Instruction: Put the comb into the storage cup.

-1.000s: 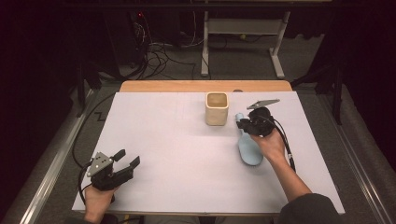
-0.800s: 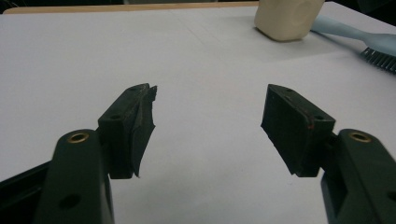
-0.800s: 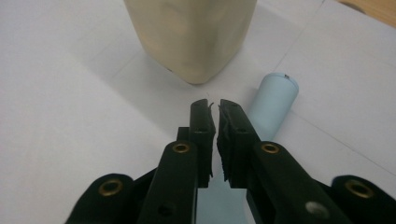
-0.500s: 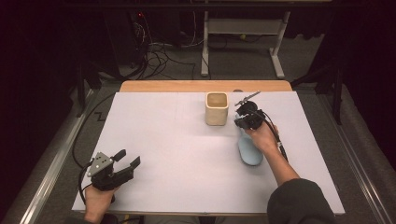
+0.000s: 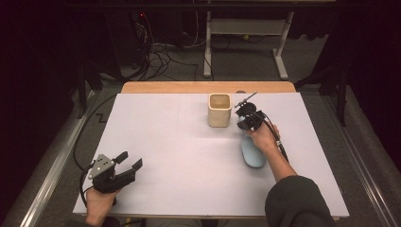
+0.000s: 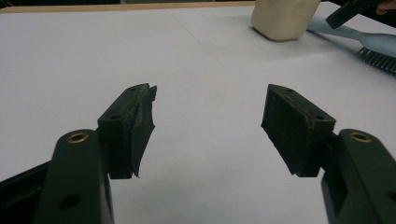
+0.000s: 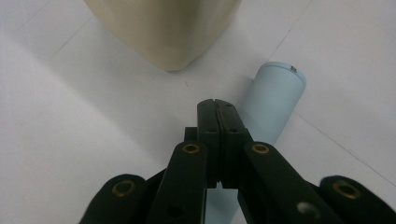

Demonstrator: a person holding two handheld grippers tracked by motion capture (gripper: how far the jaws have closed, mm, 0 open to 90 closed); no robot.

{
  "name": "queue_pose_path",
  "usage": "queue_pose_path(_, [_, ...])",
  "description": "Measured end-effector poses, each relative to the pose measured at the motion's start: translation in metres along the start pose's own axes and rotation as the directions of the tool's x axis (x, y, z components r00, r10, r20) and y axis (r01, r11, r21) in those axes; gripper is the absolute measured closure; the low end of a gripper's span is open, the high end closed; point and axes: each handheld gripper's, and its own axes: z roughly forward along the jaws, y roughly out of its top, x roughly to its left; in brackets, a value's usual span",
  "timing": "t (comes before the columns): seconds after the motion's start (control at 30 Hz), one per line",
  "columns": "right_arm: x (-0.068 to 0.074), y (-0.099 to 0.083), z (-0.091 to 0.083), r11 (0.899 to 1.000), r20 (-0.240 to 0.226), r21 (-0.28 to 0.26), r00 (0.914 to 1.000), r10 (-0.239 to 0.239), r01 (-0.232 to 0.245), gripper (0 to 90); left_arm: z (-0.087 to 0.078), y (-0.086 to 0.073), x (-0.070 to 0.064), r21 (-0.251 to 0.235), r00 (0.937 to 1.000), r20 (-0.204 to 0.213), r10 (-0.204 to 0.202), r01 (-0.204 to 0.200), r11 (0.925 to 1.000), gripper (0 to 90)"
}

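Hovering over the brush (image 5: 253, 150) handle near the table's (image 5: 179, 142) far right, beside the cup (image 5: 220, 109), the right gripper (image 7: 217, 103) has jaws pressed together, empty. Brush lies flat, ungrasped; pickup remains. Left gripper (image 6: 208, 123) idles, jaws wide, near-left corner.

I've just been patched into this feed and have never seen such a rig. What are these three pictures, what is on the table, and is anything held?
There is no robot here: a person holds a two-jaw gripper in each hand. The high view looks down on the white table. The left gripper rests near the front edge, jaws wide apart, holding nothing. The right gripper is beside the cream cup, above the handle of the pale blue brush lying on the table. The other two pictures come from cameras riding on each gripper, looking along its black jaws. In the right gripper view the jaws are pressed together with nothing between them, and the brush's handle lies just beyond them.
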Motion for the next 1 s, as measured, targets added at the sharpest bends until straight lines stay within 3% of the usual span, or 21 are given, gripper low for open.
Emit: queue_pose_path(1.0, [-0.0071,0.0020,0.0087,0.998,0.036,0.062,0.9994,0.004,-0.006,90.0,0.0004,-0.0003,0.0012,0.005,1.0000,0.003,-0.007,0.007,1.0000,34.0])
